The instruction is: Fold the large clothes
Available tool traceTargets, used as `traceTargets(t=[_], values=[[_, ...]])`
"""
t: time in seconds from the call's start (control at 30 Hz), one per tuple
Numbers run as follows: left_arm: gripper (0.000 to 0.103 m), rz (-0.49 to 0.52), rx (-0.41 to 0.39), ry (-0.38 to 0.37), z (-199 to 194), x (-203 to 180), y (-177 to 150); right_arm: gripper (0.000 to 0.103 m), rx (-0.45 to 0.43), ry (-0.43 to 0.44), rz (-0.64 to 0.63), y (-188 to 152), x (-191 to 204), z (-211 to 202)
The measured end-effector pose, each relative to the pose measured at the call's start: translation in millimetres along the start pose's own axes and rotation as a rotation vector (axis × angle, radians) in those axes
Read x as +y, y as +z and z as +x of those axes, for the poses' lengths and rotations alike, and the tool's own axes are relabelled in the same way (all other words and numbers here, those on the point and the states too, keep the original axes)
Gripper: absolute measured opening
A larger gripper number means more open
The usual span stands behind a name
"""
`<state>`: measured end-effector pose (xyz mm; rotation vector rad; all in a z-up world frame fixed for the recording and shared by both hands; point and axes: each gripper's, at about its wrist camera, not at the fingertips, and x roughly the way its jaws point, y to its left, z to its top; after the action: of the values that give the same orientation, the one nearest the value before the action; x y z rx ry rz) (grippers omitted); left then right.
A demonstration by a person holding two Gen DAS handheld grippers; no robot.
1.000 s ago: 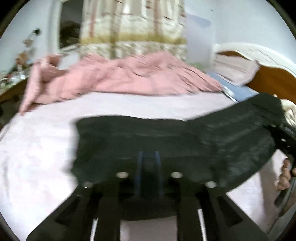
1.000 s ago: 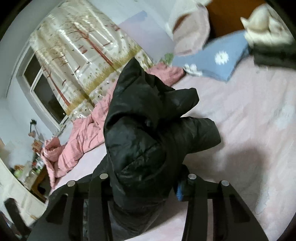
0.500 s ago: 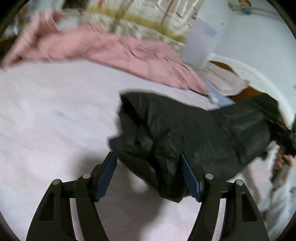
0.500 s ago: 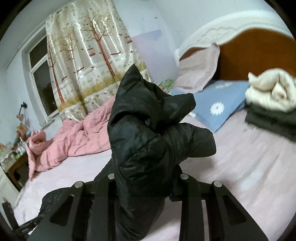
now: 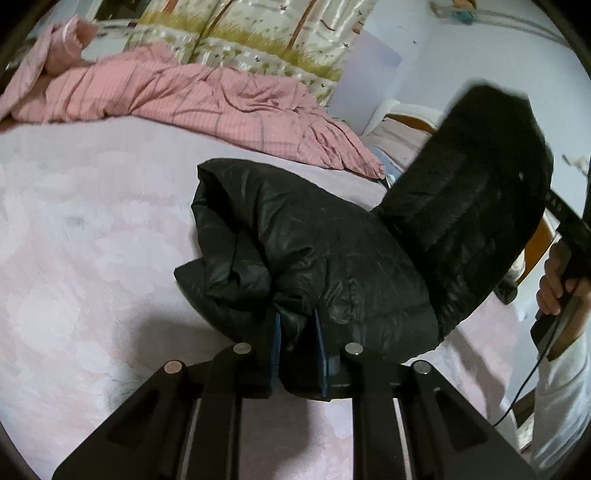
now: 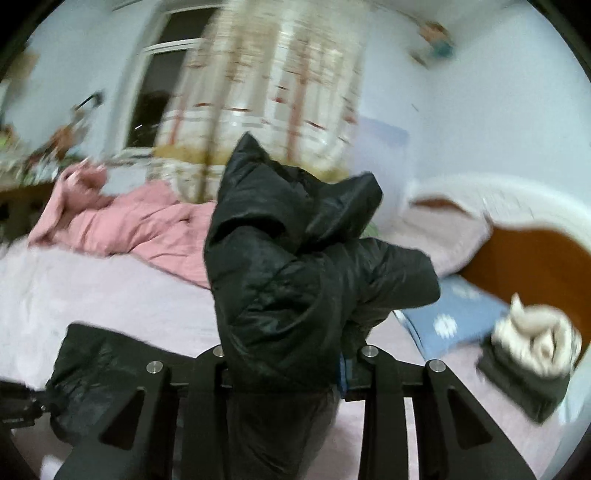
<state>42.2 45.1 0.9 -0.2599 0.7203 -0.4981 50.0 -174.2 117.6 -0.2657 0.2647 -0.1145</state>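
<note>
Left hand-held gripper, jaws just closing, pinches a fold of the black puffer jacket low over the pale pink bed. Right hand-held gripper is clamped on the jacket's other end, lifted high. Behind lies a rumpled pink quilt, then the curtain.

Bed (pink quilt, black jacket)
</note>
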Motion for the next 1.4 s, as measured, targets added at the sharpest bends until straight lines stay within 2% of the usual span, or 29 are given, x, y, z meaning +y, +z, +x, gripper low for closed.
traceTargets(t=[0.1,0.2,0.3,0.4,0.57,0.67,0.73,0.77,0.9,0.97,1.07,1.23,1.3,1.37,1.4], values=[[0.026,0.053,-0.067,0.123,-17.4,-3.1,2.5,0.044,-0.021,0.060,-0.111,4.0,55.8,-5.7],[0.025,0.074,-0.149,0.213,-42.9,1.5,7.9,0.044,-0.020,0.110,-0.231,-6.1,111.2,-10.0],[0.025,0.034,-0.209,0.234,-65.9,17.1,12.8,0.045,-0.010,0.136,-0.309,-23.7,149.7,-12.1],[0.025,-0.012,-0.240,0.241,-80.1,33.3,14.9,0.051,0.018,0.133,-0.347,-43.4,175.5,-9.4],[0.024,-0.038,-0.253,0.267,-86.8,45.8,14.4,0.054,0.021,0.104,-0.378,-77.5,198.4,-15.7],[0.024,-0.033,-0.258,0.275,-85.3,46.4,15.9,0.061,0.008,0.077,-0.383,-86.4,202.1,-20.9],[0.024,-0.023,-0.263,0.279,-87.0,44.5,14.8,0.081,-0.002,0.078,-0.378,-90.8,199.5,-27.6],[0.024,-0.018,-0.266,0.278,-87.3,42.7,15.0,0.085,-0.009,0.083,-0.371,-90.6,197.8,-31.3],[0.024,0.002,-0.280,0.275,-91.1,31.9,16.3,0.086,-0.029,0.096,-0.321,-89.7,179.1,-50.7],[0.024,0.013,-0.290,0.264,-96.0,24.1,17.3,0.086,-0.014,0.138,-0.258,-87.5,162.4,-59.5],[0.025,0.048,-0.311,0.223,-104.6,2.5,20.0,0.086,0.013,0.212,-0.097,-83.0,123.7,-67.5],[0.053,0.149,-0.322,0.131,-106.1,-45.8,32.8,0.086,0.031,0.263,0.180,-77.2,45.1,-63.8],[0.057,0.184,-0.300,0.111,-96.2,-62.8,42.3,0.086,0.052,0.270,0.230,-77.4,23.0,-54.1],[0.063,0.211,-0.269,0.130,-78.4,-78.0,55.6,0.081,0.082,0.244,0.234,-77.1,10.7,-41.3],[0.067,0.218,-0.249,0.131,-69.6,-82.6,62.0,0.073,0.097,0.234,0.233,-77.7,6.1,-34.4]])
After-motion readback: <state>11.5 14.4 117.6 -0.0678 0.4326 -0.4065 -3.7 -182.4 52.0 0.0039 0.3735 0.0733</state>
